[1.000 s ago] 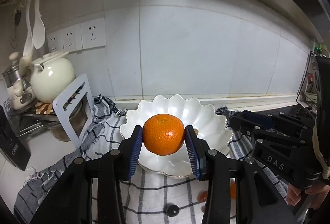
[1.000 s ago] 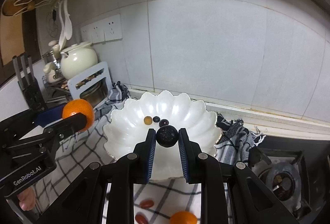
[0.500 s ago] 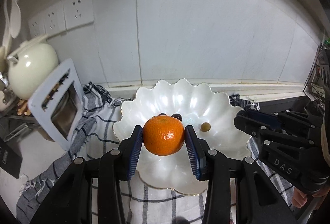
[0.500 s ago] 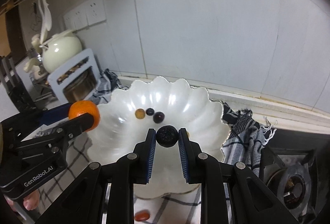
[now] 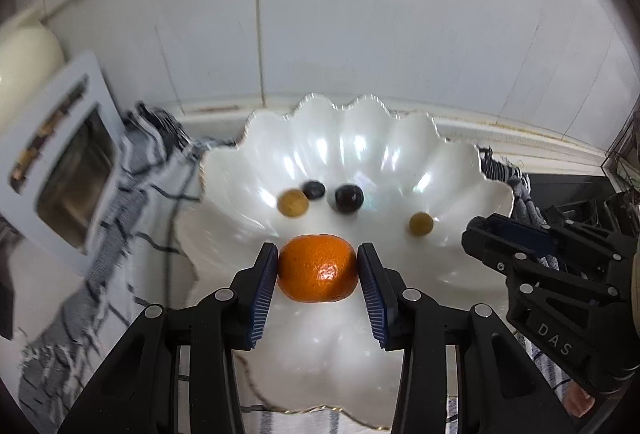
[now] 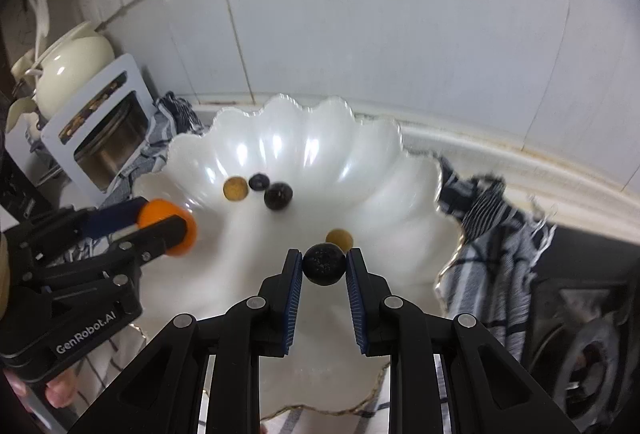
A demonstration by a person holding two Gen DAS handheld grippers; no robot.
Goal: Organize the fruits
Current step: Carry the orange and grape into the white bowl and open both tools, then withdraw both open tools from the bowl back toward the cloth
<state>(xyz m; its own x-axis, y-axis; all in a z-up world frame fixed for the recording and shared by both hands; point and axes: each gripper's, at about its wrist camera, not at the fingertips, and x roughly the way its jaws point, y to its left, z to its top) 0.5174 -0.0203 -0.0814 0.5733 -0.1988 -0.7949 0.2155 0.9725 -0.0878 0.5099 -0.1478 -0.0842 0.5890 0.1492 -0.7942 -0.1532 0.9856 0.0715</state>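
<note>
Left wrist view: we are gripping a round, glossy orange mandarin [image 5: 317, 268] between the blue ribbed pads of our left gripper [image 5: 318, 274], low in the centre of the frame, over the near part of a white scalloped pearly bowl [image 5: 360, 138]; inside the bowl, above the mandarin, two small tan-yellow round fruits [image 5: 293, 203] and two small dark round berries [image 5: 349, 198] are lying; our right gripper [image 5: 520, 238] is showing at the right edge. In the right wrist view we are pinching a dark, dull round fruit [image 6: 323, 264] in the right gripper [image 6: 324, 270], lower centre, over the same bowl [image 6: 360, 154]; a blue-and-white striped cloth [image 6: 492, 234] is lying under the bowl, trailing right; a cream ceramic pot [image 6: 72, 66] is standing at upper left.
</note>
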